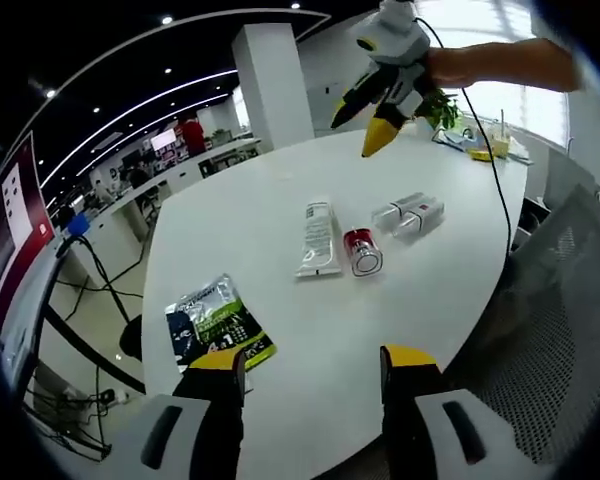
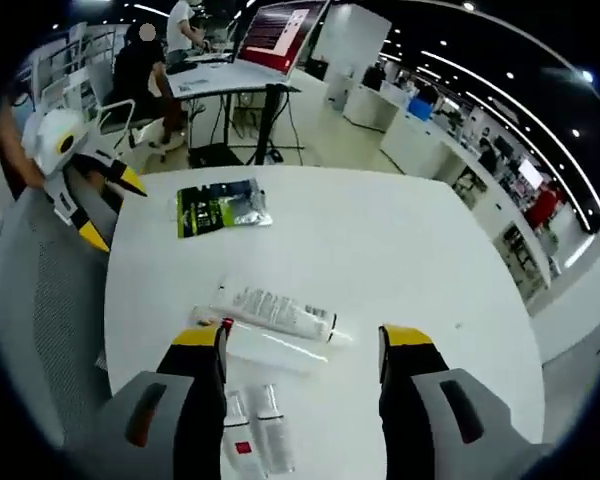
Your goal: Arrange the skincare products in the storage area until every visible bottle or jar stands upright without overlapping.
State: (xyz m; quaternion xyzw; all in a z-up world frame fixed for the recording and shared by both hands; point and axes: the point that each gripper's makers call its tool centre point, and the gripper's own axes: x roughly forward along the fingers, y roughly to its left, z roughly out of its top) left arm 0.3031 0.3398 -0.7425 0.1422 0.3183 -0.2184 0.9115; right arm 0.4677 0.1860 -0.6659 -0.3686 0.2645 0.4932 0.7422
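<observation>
A: Both tongs are hovering over the white tabletop (image 1: 280, 190) and nothing is being gripped yet. The left tongs (image 1: 313, 372) are gaping wide with bare tabletop between the jaws, and the right tongs (image 2: 300, 352) are spread just as wide.

B: So where are the skincare products sitting?

A: I'm taking the white tube (image 1: 318, 238) as the landmark. It is lying flat near the middle of the tabletop. Just beside it, a small red-banded jar (image 1: 362, 251) is lying on its side, close enough that I cannot tell whether they are touching. A little further past the jar, a pair of clear bottles (image 1: 408, 215) is lying down side by side.

B: And the green packet?

A: The green sachet (image 1: 217, 322) is lying flat, well apart from the tube, toward the left tongs' end of the tabletop. From the right gripper view it is sitting beyond the tube, with the left tongs showing off the edge past it.

B: How far along are we, then?

A: By my reading, barely started. Nothing is standing upright; tube, jar and both bottles are all lying down. The right tongs are looking straight down at the tube, bottles near their base, so the standing-up work is all waiting to be done.
</observation>
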